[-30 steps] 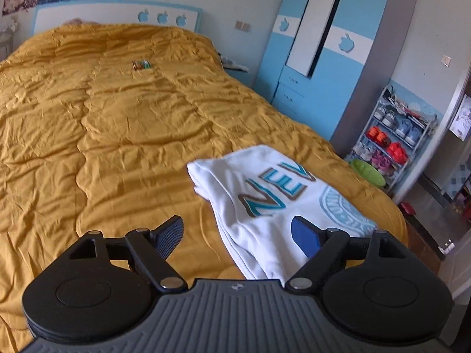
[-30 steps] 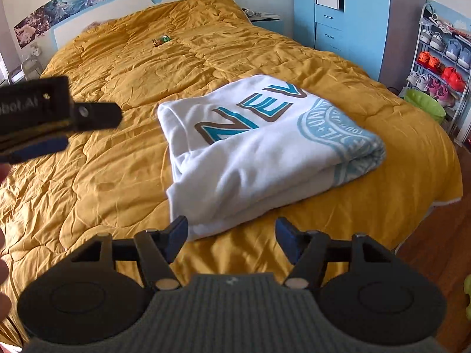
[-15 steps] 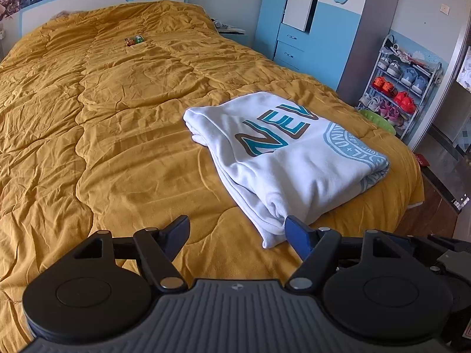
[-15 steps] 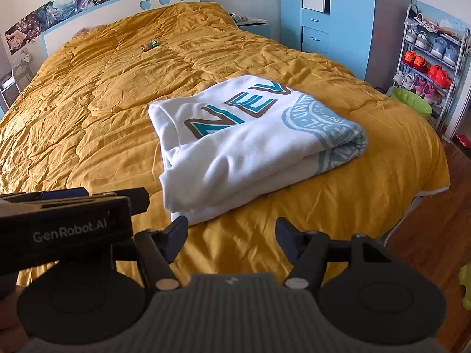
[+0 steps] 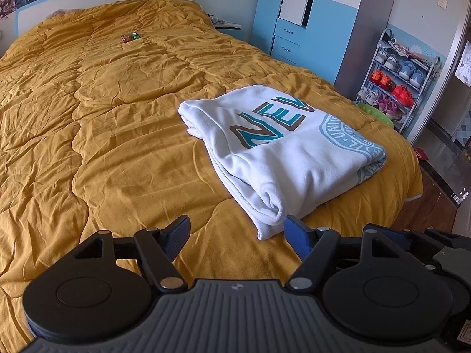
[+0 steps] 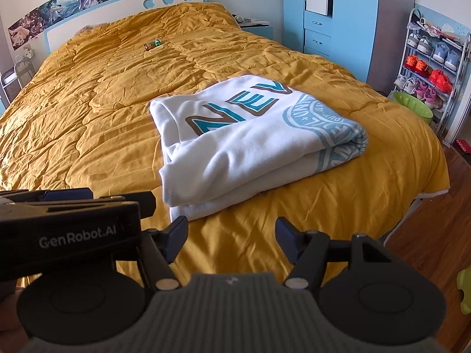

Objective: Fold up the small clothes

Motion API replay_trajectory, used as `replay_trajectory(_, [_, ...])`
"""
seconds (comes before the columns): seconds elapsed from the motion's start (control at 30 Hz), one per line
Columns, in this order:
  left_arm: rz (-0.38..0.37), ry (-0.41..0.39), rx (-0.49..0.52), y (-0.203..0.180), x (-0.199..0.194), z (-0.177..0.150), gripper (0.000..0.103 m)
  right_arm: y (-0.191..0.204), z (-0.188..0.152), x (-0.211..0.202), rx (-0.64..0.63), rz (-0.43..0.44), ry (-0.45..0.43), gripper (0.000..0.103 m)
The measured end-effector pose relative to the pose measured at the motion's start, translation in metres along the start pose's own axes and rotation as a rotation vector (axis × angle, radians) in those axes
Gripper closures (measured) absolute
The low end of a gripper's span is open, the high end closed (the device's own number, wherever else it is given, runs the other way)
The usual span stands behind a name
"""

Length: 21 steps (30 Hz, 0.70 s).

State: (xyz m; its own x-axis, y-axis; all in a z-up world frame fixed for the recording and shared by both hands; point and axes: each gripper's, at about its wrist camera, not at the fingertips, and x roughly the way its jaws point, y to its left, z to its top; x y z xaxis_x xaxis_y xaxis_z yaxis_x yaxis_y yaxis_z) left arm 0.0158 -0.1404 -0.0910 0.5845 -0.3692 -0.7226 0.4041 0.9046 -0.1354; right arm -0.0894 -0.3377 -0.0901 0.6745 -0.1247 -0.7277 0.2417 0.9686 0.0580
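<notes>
A white garment with teal letters and a round teal print lies folded in a thick rectangle [image 5: 282,156] on the yellow bedspread [image 5: 117,123], near the bed's foot corner; it also shows in the right wrist view [image 6: 250,141]. My left gripper [image 5: 237,234] is open and empty, just short of the garment's near corner. My right gripper [image 6: 231,235] is open and empty, a little back from the garment's near edge. The left gripper's body [image 6: 67,229] shows at the left of the right wrist view.
A small green and orange packet [image 5: 131,36] lies far up the bed. A blue and white wardrobe [image 5: 309,20] stands at the right. A shoe rack [image 5: 397,76] and a green basin [image 6: 412,106] stand by the bed's foot, over wooden floor [image 6: 435,229].
Both grippers have pulled back from the folded garment and come side by side. The garment has not moved. Both stay open.
</notes>
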Motion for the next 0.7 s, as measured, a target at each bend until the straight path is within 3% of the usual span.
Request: replay_trajectory(0.7, [-0.053, -0.008, -0.007, 0.0037, -0.0026, -0.0022, 0.021, 0.0024, -0.0025, -0.0013, -0.017, -0.025, -0.014, 0.042])
